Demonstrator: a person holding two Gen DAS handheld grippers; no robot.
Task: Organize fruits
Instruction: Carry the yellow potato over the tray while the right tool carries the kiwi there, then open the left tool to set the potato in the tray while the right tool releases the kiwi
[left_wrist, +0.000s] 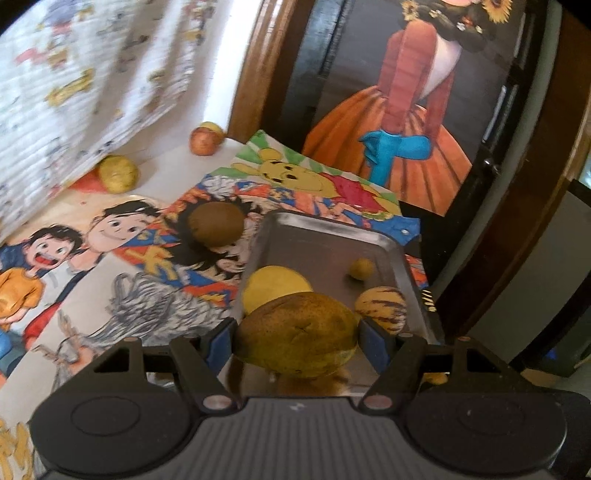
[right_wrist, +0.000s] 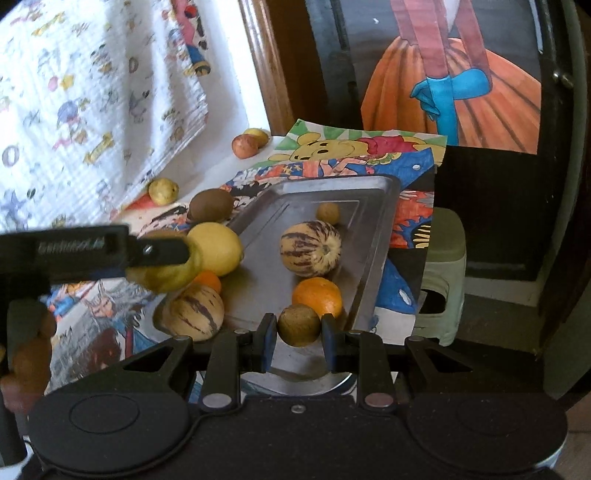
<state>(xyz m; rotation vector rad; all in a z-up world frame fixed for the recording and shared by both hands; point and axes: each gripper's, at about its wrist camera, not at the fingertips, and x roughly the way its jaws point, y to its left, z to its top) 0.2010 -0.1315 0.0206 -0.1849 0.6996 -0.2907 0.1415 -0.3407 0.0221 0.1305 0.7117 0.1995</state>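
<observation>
The left gripper (left_wrist: 297, 334) clamps a pear (left_wrist: 297, 338) at lower centre, above the tray (left_wrist: 325, 236). The right gripper (right_wrist: 299, 326) grips 1 small brown fruit (right_wrist: 298, 324) over the tray's near edge.

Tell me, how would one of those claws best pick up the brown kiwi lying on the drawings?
Grip the kiwi across its short middle, coming from above. It lies on its side on the paper, apart from the tray; its long axis runs left to right, so fingers closing front and back span the narrower width.
</observation>
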